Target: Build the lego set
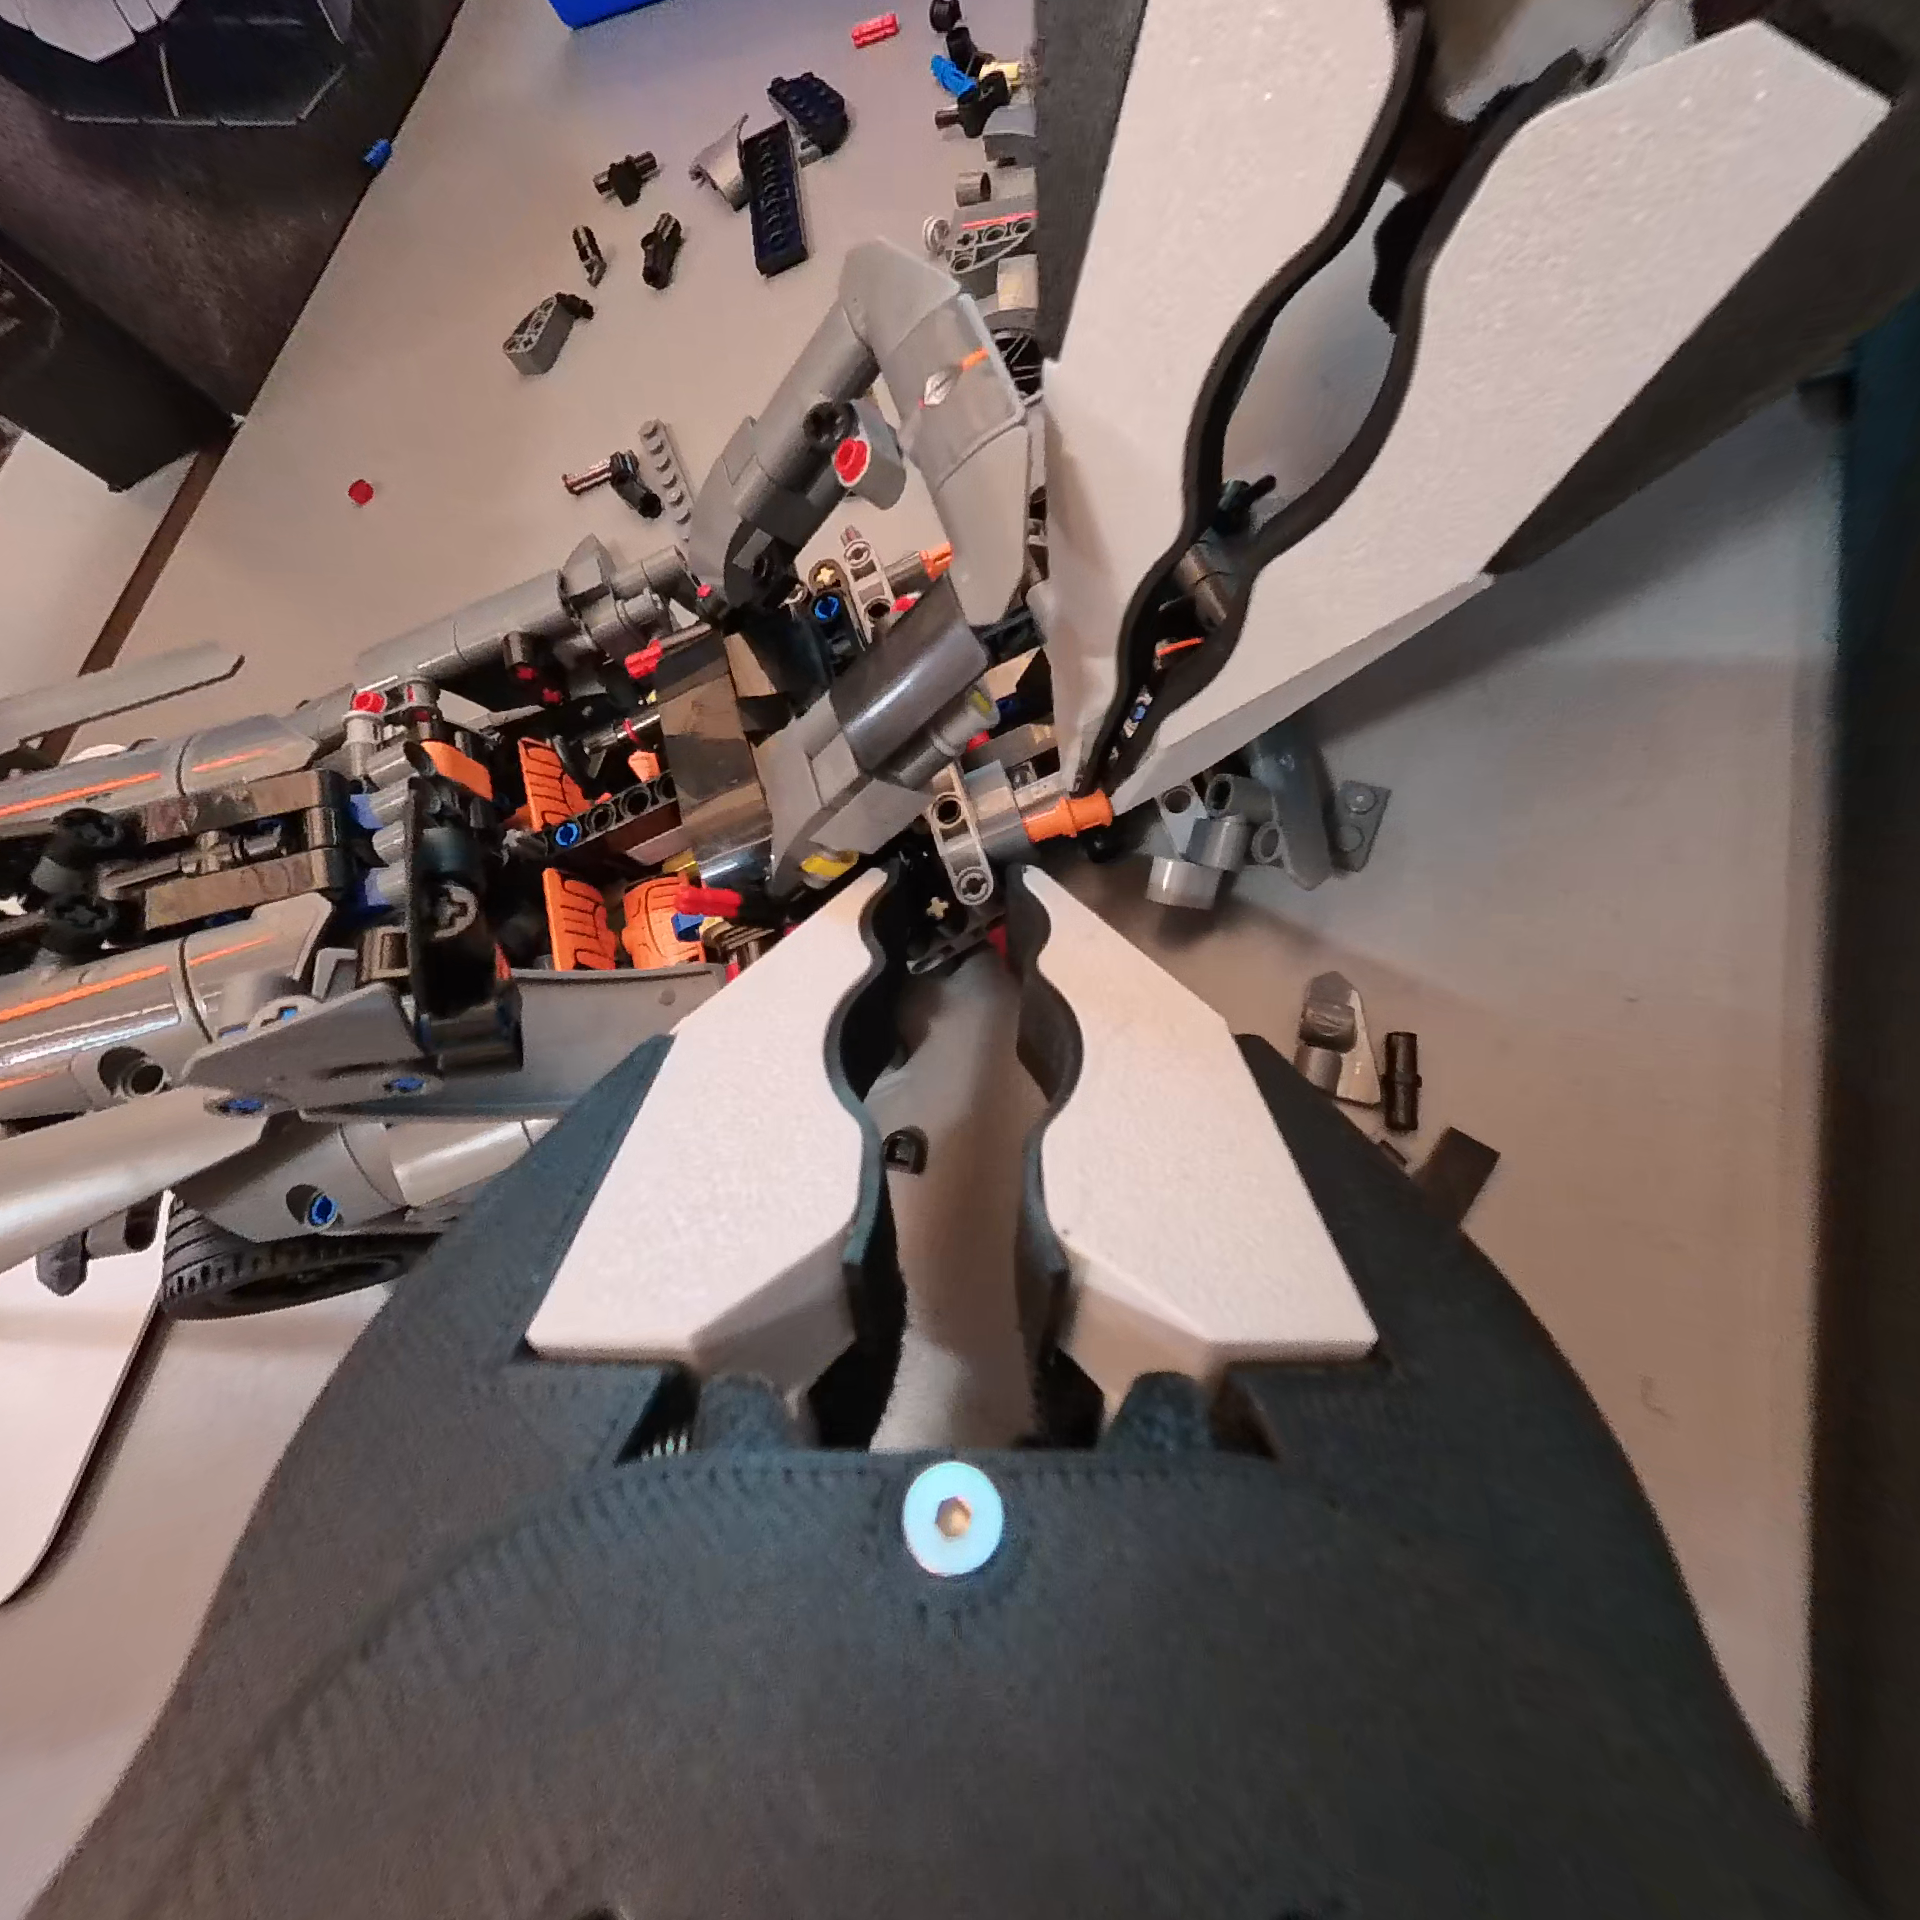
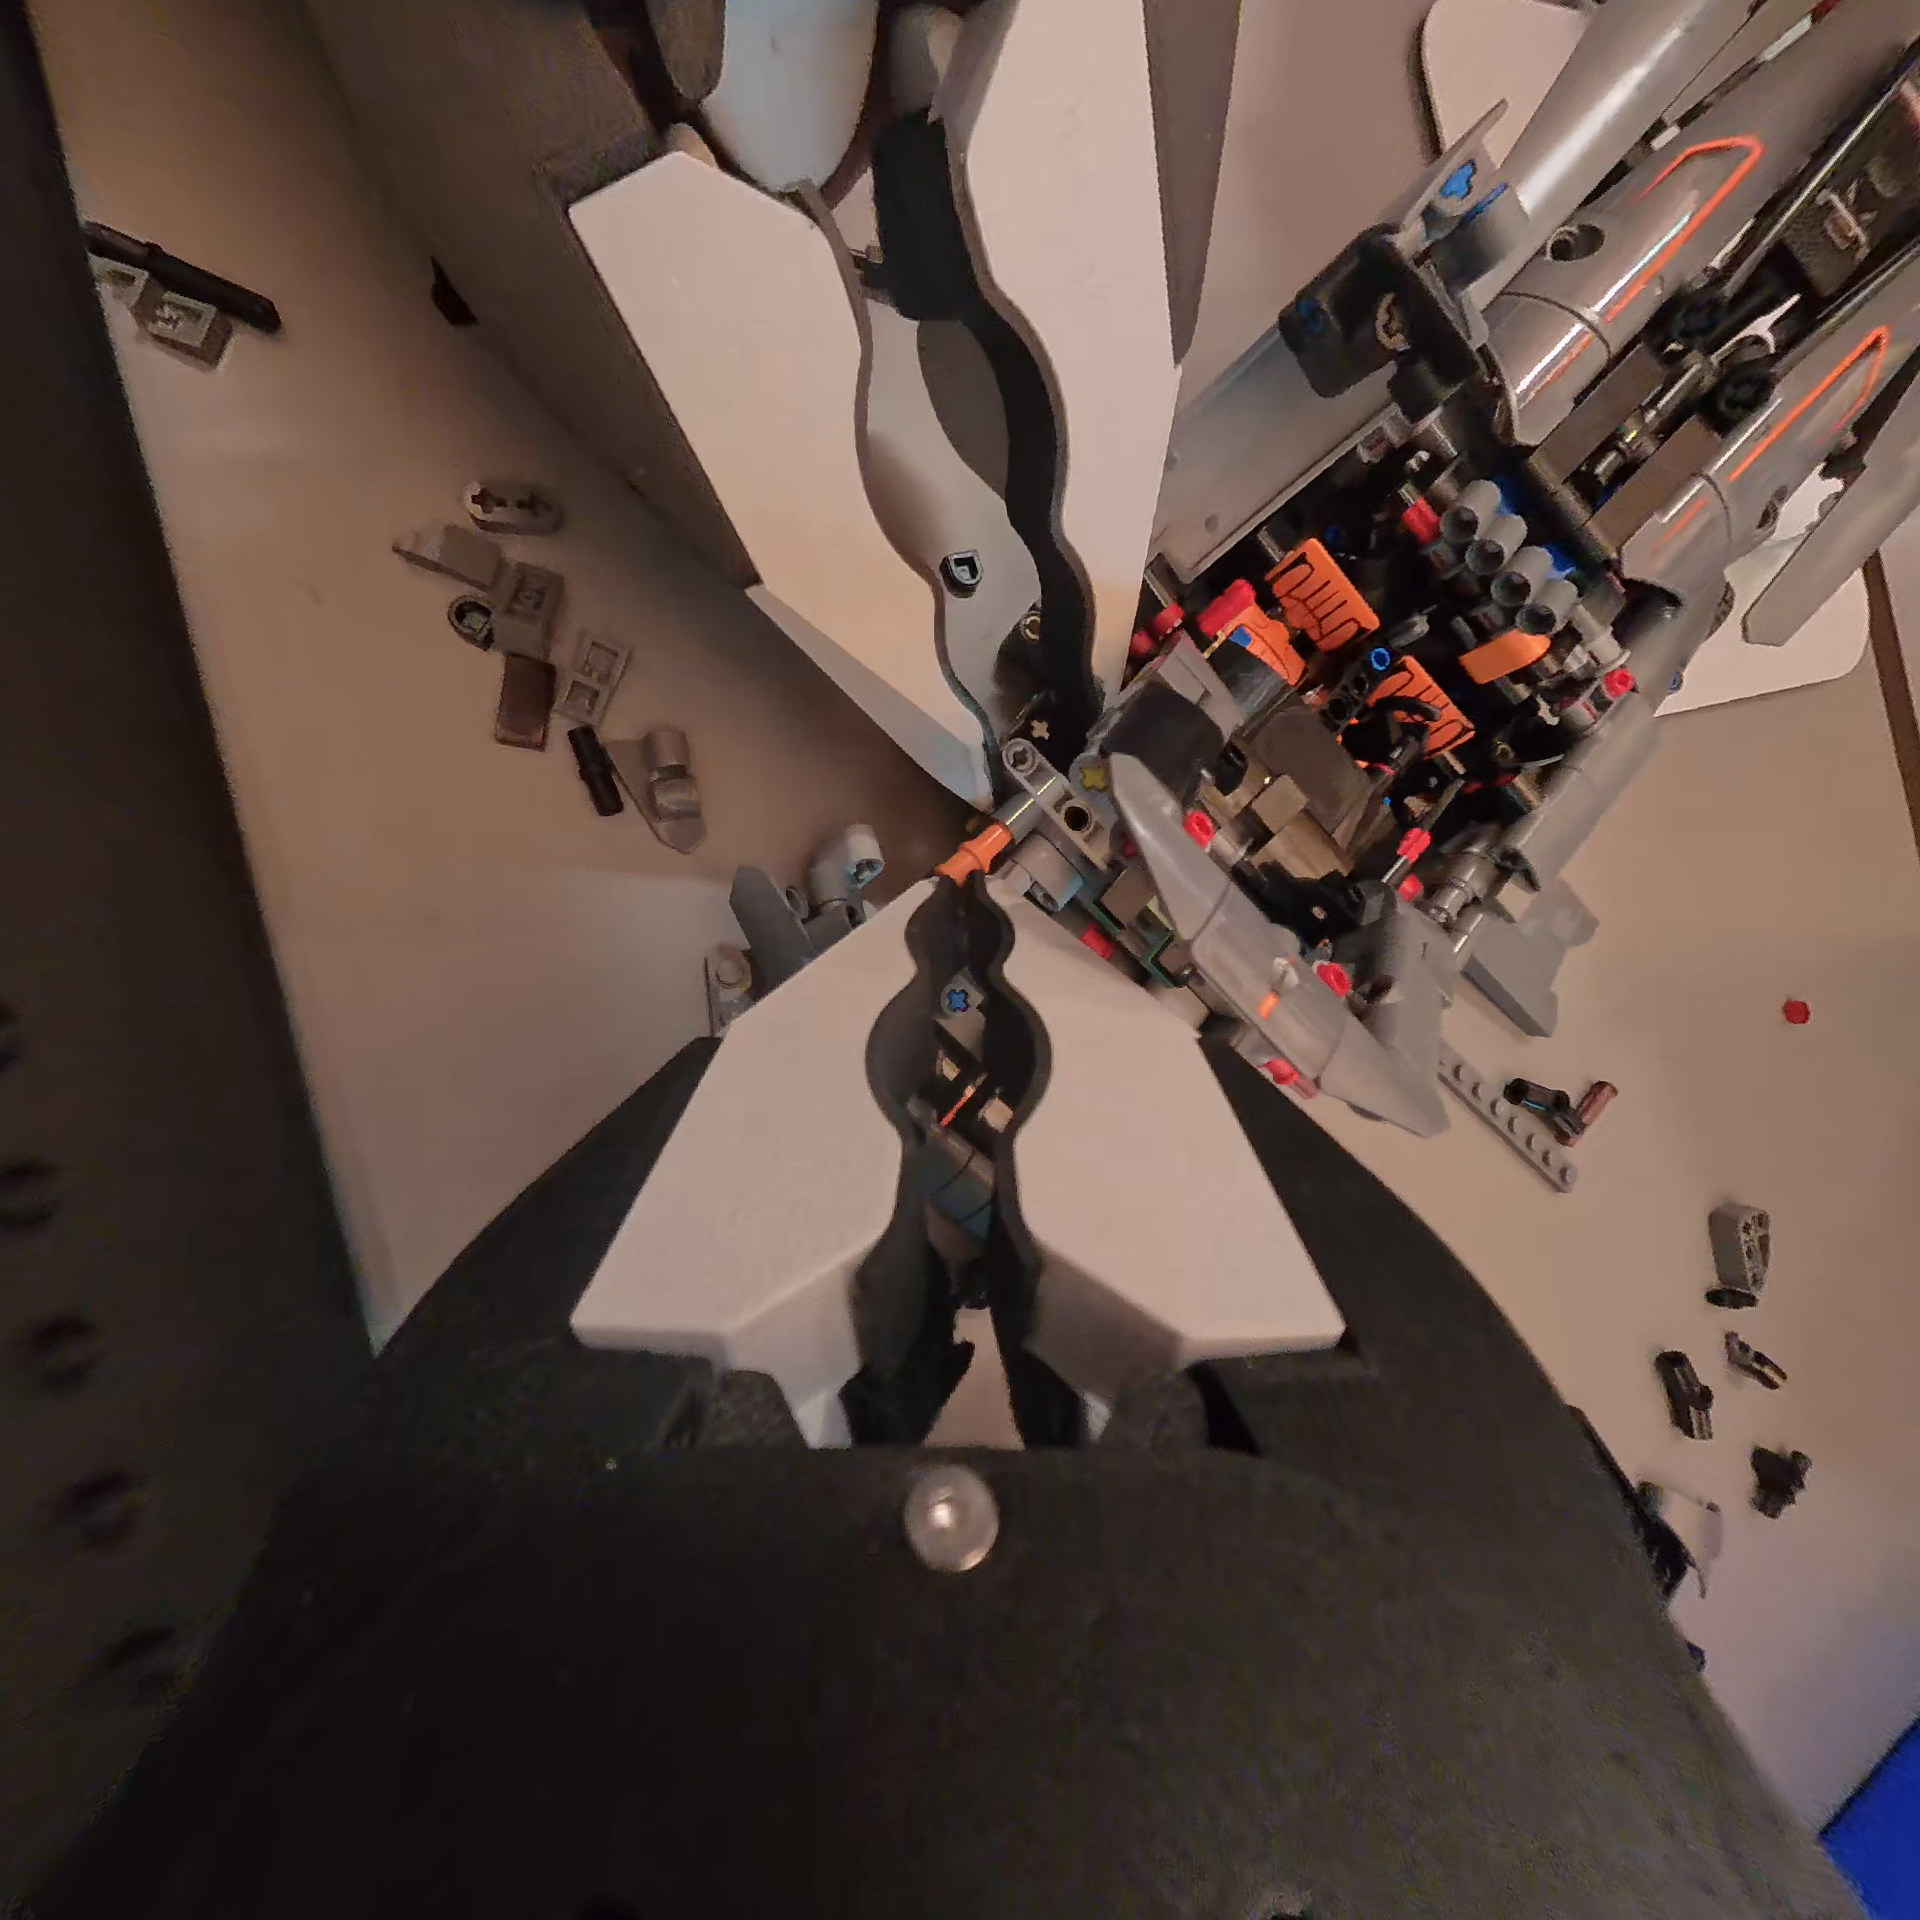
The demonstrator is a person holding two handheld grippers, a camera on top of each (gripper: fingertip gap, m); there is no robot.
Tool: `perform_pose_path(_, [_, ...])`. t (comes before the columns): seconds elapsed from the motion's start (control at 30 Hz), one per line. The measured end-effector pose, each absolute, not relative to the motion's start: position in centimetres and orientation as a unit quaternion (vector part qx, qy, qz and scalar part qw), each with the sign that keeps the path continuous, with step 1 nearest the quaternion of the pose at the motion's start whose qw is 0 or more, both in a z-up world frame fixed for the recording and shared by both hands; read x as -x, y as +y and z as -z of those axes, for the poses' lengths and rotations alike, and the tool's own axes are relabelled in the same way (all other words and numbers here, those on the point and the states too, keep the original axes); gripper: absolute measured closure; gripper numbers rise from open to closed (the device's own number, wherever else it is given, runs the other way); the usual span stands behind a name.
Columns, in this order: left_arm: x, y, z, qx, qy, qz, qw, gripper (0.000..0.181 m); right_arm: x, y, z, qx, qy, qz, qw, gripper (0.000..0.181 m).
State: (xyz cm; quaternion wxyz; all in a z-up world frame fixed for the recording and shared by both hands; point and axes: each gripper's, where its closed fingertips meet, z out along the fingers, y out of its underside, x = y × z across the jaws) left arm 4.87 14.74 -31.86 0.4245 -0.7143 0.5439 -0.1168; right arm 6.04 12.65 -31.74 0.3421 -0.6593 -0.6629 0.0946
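Note:
A grey, black and orange lego car model [image 1: 727, 727] lies on the white table [image 1: 1558, 935], also in the right wrist view [image 2: 1455, 623]. My left gripper [image 1: 956, 894] is shut on a black part with a yellow cross at the car's near end; it also shows in the right wrist view [image 2: 1049, 748]. My right gripper [image 2: 961, 888] is shut on a grey piece with an orange stripe [image 2: 951, 1117] at the same end, tips beside an orange pin [image 2: 971, 857]. It comes in from the upper right in the left wrist view [image 1: 1086, 795]. Both grippers' tips almost meet.
Small loose grey and black parts lie around: beside the car's end [image 1: 1226, 831], near my left gripper [image 1: 1351, 1049], farther back [image 1: 769, 177], and in the right wrist view at left [image 2: 540, 644] and right [image 2: 1538, 1122]. A dark box [image 1: 156, 260] stands at the table's far left. My left and right fingertips are right by each other.

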Motion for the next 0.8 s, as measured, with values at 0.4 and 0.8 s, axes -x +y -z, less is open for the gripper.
perform_pose_path(0.4, [-4.85,14.86,31.89,0.723,0.537,0.110,0.422,0.166,-6.13,12.92,31.79,0.666,-0.654,-0.108,0.341,0.181])
perform_pose_path(0.8, [-5.09,14.74,31.90,0.713,0.548,0.100,0.425,0.166,-5.94,13.46,31.60,0.670,-0.646,-0.105,0.349,0.181])
